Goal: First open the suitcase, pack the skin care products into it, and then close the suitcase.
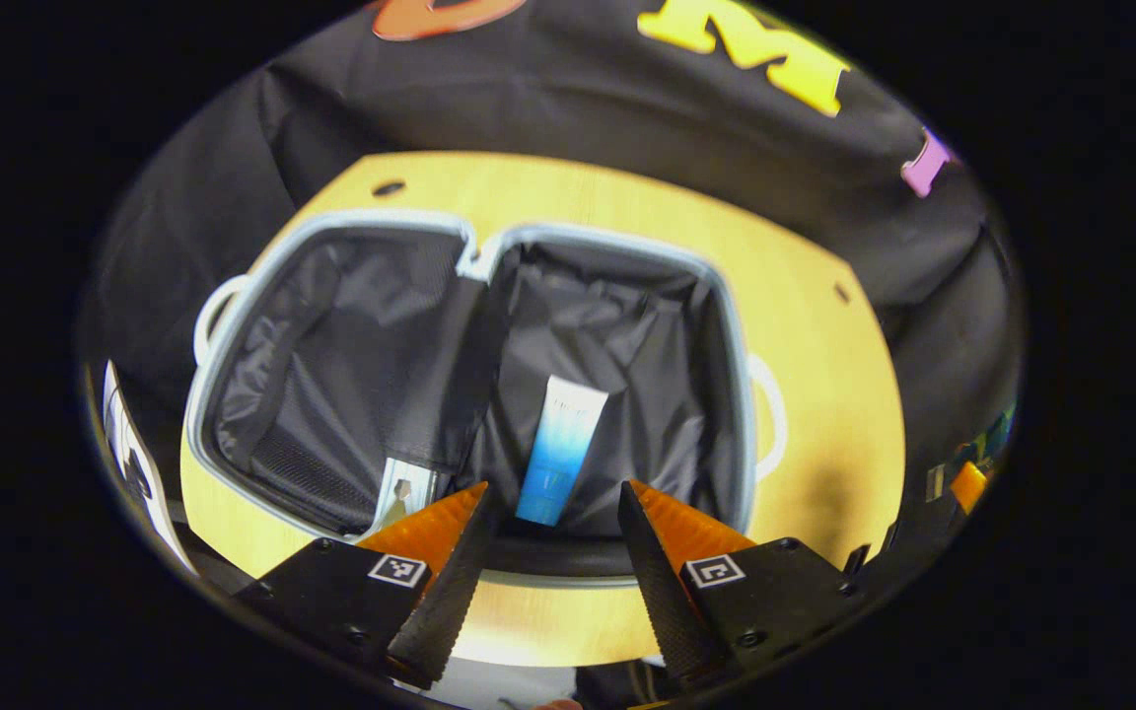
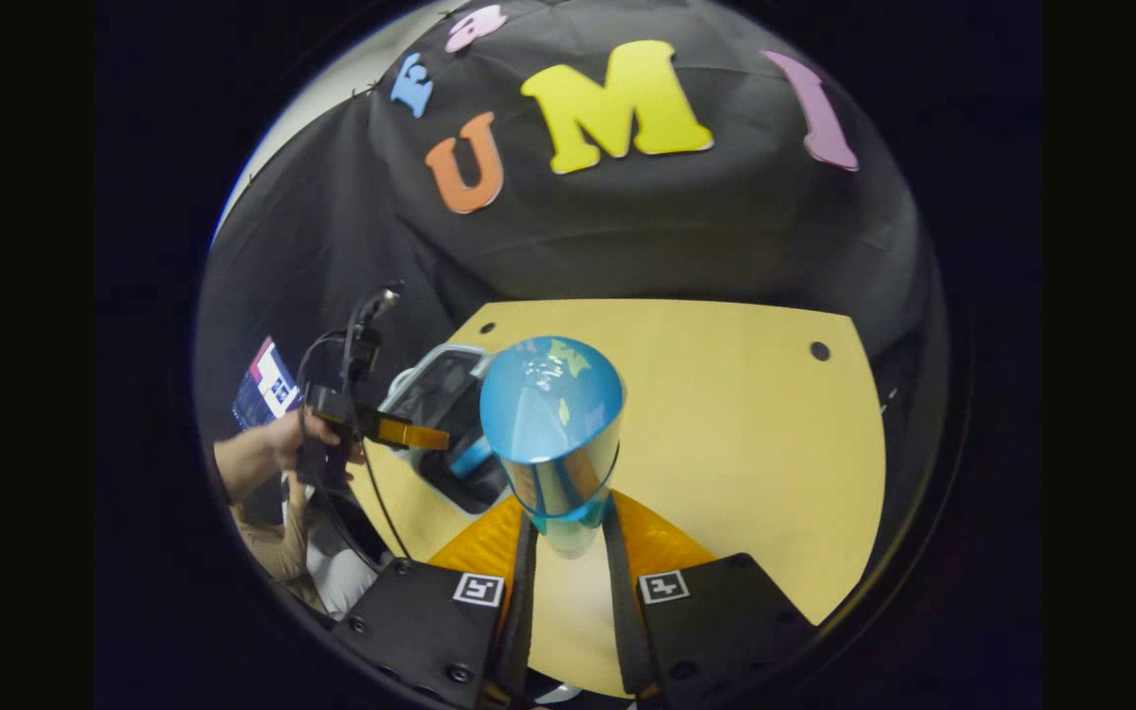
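One tube (image 1: 560, 449) in open suitcase (image 1: 233, 325) | left gripper (image 1: 550, 523) jaws wide | right gripper (image 2: 568, 532) jaws clamp blue bottle (image 2: 553, 424) | labels unreadable

My pale wooden table (image 1: 824, 325) carried the open suitcase (image 1: 351, 325), both halves flat on its top, near the left edge as I faced it.

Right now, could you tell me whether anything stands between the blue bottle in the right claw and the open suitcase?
Nothing visible on the table blocks it. The right claw holds the blue bottle; the open suitcase lies to its left. The left claw hovers over the suitcase's near edge, so mind it.
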Action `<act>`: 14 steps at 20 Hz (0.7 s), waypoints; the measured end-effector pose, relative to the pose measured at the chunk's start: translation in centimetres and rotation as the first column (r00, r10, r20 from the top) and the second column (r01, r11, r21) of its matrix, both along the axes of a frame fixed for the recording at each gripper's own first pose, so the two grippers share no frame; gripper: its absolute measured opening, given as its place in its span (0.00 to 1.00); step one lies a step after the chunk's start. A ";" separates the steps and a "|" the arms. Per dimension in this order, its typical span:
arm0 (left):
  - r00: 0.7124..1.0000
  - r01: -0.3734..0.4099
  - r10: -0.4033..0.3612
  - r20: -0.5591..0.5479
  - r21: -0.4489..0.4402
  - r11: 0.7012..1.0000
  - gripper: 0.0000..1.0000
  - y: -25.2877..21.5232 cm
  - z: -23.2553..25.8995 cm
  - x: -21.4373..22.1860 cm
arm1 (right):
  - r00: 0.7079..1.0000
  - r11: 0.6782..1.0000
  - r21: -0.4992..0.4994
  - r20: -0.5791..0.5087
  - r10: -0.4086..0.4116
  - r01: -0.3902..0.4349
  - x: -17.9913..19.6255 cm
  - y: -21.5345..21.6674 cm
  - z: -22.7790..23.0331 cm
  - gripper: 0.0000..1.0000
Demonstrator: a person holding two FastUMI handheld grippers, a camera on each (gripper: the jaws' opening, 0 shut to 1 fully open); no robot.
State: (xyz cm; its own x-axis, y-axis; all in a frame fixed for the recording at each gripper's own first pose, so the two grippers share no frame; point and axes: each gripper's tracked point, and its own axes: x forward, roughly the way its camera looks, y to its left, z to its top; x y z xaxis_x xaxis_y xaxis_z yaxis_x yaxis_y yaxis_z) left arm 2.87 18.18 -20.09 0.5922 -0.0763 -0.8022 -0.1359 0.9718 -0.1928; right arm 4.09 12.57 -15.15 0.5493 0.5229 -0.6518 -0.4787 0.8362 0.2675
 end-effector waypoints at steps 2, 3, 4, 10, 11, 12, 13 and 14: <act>0.986 -0.073 0.073 0.152 -0.007 0.997 0.81 0.3 2.4 -3.1 | 0.996 0.996 -0.013 -0.013 0.083 -0.083 0.7 4.9 -0.1 0.33; 0.979 -0.086 0.089 0.184 -0.021 0.996 0.81 0.1 2.9 -4.7 | 0.993 0.993 -0.015 -0.026 0.113 -0.114 1.0 6.9 -0.3 0.33; 0.973 -0.102 0.107 0.206 -0.036 0.994 0.83 0.1 3.2 -6.5 | 0.989 0.990 -0.022 -0.049 0.137 -0.138 1.1 8.5 -1.1 0.33; 0.937 -0.227 0.251 0.244 -0.124 0.966 0.85 2.7 2.4 -14.6 | 0.938 0.973 -0.097 -0.301 0.171 -0.208 2.5 16.5 -7.7 0.33; 0.928 -0.252 0.279 0.247 -0.137 0.958 0.85 3.7 2.4 -15.6 | 0.928 0.970 -0.125 -0.338 0.156 -0.209 2.9 17.4 -9.2 0.33; 0.921 -0.276 0.302 0.245 -0.136 0.952 0.85 4.9 2.4 -16.6 | 0.915 0.966 -0.152 -0.379 0.140 -0.211 3.1 17.9 -10.6 0.33; 0.915 -0.301 0.323 0.242 -0.126 0.945 0.85 6.3 2.3 -17.5 | 0.901 0.961 -0.177 -0.416 0.125 -0.214 3.2 18.4 -12.0 0.33; 0.910 -0.319 0.337 0.241 -0.111 0.941 0.85 7.2 2.0 -18.2 | 0.890 0.955 -0.203 -0.443 0.108 -0.217 3.3 18.6 -13.4 0.33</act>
